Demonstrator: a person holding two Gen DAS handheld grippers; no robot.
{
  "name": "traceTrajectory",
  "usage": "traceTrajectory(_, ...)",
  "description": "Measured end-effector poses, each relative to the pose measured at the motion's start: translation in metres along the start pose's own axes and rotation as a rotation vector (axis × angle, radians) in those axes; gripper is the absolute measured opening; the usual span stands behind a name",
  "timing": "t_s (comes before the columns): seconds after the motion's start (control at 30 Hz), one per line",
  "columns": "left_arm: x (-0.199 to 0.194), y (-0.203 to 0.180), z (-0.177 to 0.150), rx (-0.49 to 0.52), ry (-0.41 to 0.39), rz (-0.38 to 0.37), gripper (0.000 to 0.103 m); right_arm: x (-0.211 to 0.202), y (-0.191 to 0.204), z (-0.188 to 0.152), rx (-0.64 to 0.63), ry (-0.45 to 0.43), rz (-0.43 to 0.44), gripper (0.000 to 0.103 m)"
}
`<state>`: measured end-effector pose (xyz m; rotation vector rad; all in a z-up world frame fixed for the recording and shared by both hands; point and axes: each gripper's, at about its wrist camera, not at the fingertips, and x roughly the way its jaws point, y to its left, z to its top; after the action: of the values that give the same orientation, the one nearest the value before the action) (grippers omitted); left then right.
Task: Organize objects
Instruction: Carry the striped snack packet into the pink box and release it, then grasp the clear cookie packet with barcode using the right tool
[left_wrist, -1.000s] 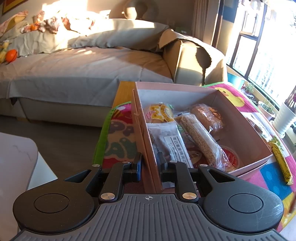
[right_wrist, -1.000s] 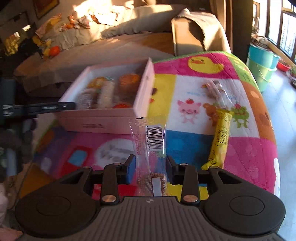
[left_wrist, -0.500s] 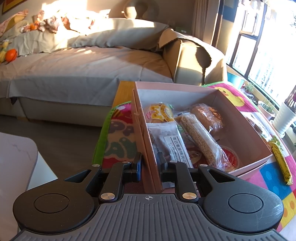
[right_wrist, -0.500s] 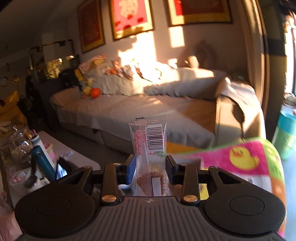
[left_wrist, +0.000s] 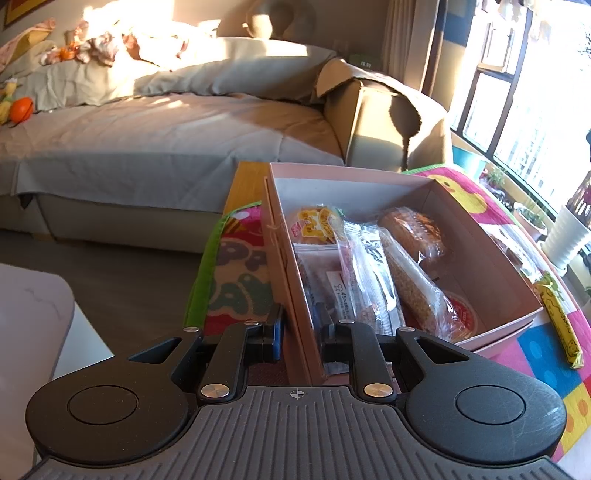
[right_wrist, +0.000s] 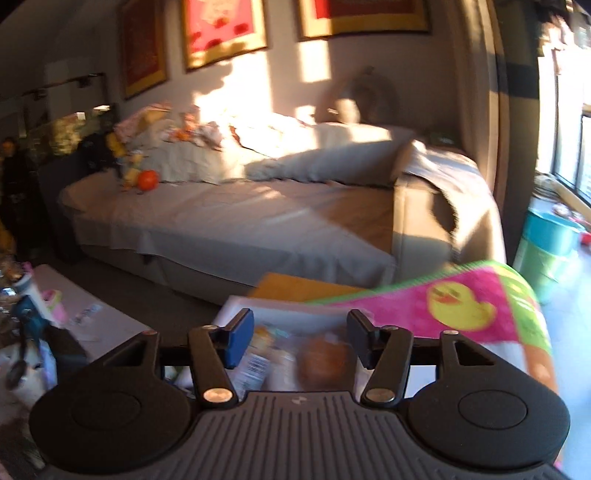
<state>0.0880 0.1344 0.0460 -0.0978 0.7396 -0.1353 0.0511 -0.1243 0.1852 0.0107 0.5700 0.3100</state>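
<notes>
Two claws are in view over a counter covered by a patchwork play mat. Behind it, at 12 o'clock in both views, stands a grey sofa.

Pink box: open-topped, resting on the mat, its long axis running toward 1 o'clock in the left wrist view. It holds wrapped snacks packed side by side: a round bun, a long cereal bar, a yellow-printed cake packet and a clear-wrapped packet lying on top near the middle.

Yellow snack bar: outside the box at 3 o'clock, flat on the mat, not yet stowed.

Left claw: clenched on the near left wall of the box, one finger outside, one inside, apparently steadying it.

Right claw: spread wide and carrying nothing, hovering above the box interior; this view is motion-blurred, so its height above the contents cannot be told.

Risks, as judged: the thin card wall may buckle or tear if the left claw squeezes or twists. The clear-wrapped packet sits loose on top and may slide. A careless sweep of the right claw could catch a wrapper.
</notes>
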Motion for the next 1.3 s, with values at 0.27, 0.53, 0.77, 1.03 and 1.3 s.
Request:
traceTrajectory(0.27,0.0,0.0,0.0,0.001,0.002,0.002,0.019,0.0,-0.094,-0.05,0.213,0.088,-0.239,0.069)
traceTrajectory(0.53,0.0,-0.001,-0.001,0.004,0.002,0.011,0.019,0.024,-0.135,-0.095,0.306,0.218,-0.329,0.069)
traceTrajectory(0.77,-0.001,-0.001,-0.001,0.012,0.005,0.02,0.018,0.088,-0.143,-0.081,0.117,0.227,-0.346,0.074)
traceTrajectory(1.03,-0.001,-0.002,-0.002,0.01,0.0,0.018,0.019,0.163,-0.186,-0.065,0.171,0.3,-0.319,0.078)
traceTrajectory(1.3,-0.002,-0.001,-0.002,0.01,0.0,0.017,0.019,0.163,-0.154,-0.061,0.082,0.323,-0.277,0.036)
